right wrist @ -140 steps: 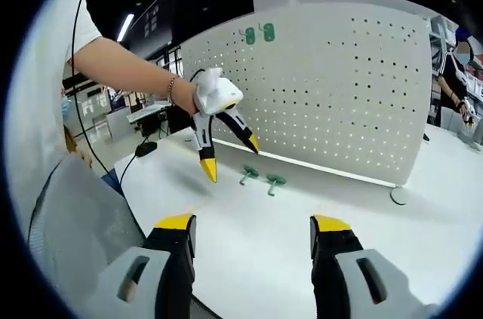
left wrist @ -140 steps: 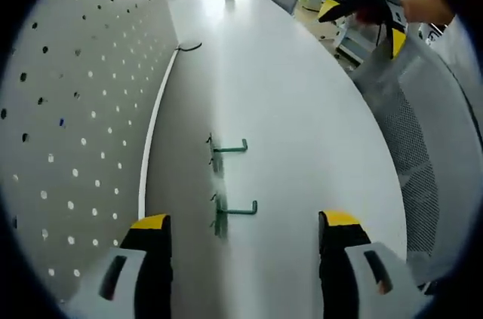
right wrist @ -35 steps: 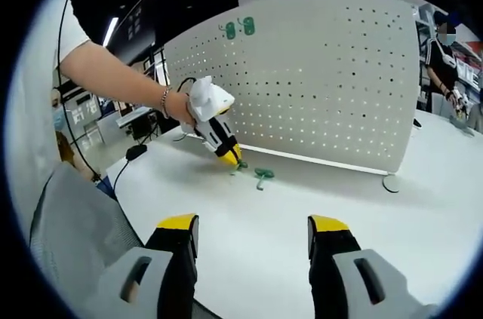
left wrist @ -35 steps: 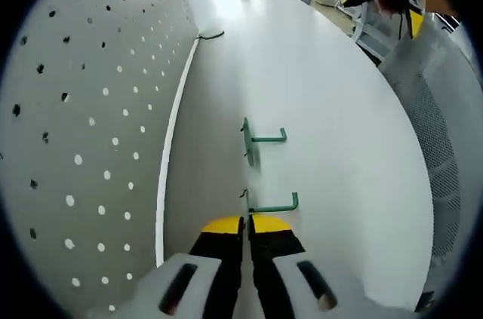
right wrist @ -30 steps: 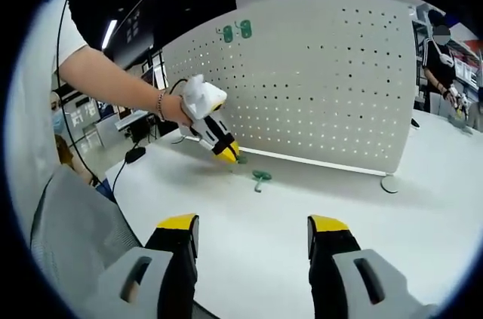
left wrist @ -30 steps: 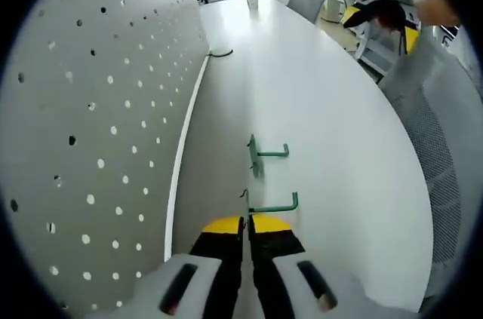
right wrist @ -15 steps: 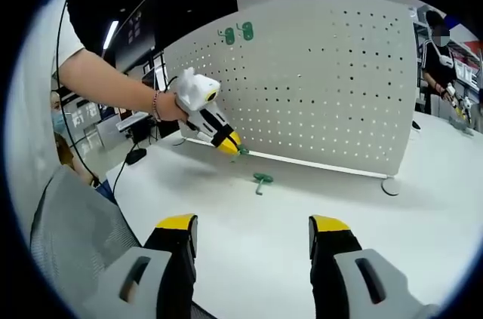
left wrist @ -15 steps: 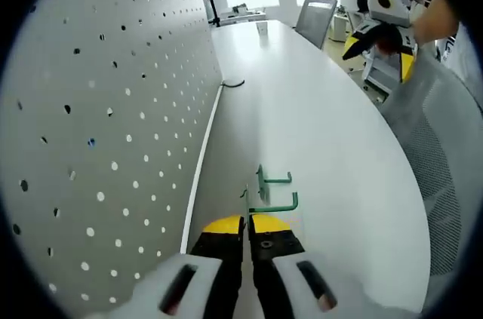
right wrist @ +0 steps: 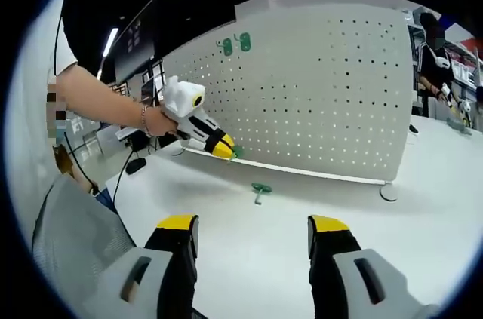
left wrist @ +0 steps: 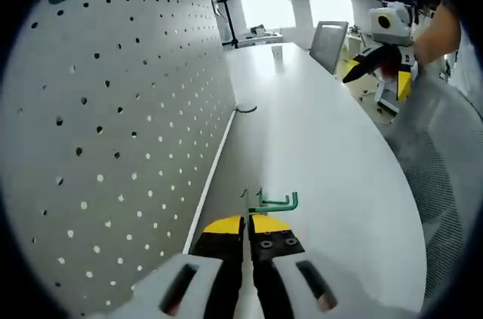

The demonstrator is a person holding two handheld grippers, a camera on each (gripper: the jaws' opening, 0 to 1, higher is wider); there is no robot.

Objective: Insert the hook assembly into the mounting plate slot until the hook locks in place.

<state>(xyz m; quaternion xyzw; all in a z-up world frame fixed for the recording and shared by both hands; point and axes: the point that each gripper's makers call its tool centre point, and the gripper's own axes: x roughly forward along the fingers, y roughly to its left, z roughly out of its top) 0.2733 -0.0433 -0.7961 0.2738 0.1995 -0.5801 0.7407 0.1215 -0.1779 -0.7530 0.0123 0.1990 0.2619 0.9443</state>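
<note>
Hook point(left wrist: 273, 201): clenched in left gripper point(left wrist: 250, 222), lifted off the table point(left wrist: 332, 153)
Pegboard point(left wrist: 113, 123): beside that claw
Right gripper point(right wrist: 251, 230): jaws apart, holding nothing

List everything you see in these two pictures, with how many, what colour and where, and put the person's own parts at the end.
Pegboard: one, white with rows of small holes, upright along the table's far side.
Mounted hooks: two, green, high on the pegboard near its top corner.
Held hook: one, green, clamped in the left gripper, lifted off the table.
Loose hook: one, green, lying on the table before the pegboard.
Table: one, white, long.
Office chair: one, grey, at the table's far end.
Mesh chair back: one, grey, close to the right gripper.
Left gripper: white, yellow tips, shut on the hook.
Right gripper: same colours, jaws apart, holding nothing.
Forearm: one, wearing a bracelet.
</note>
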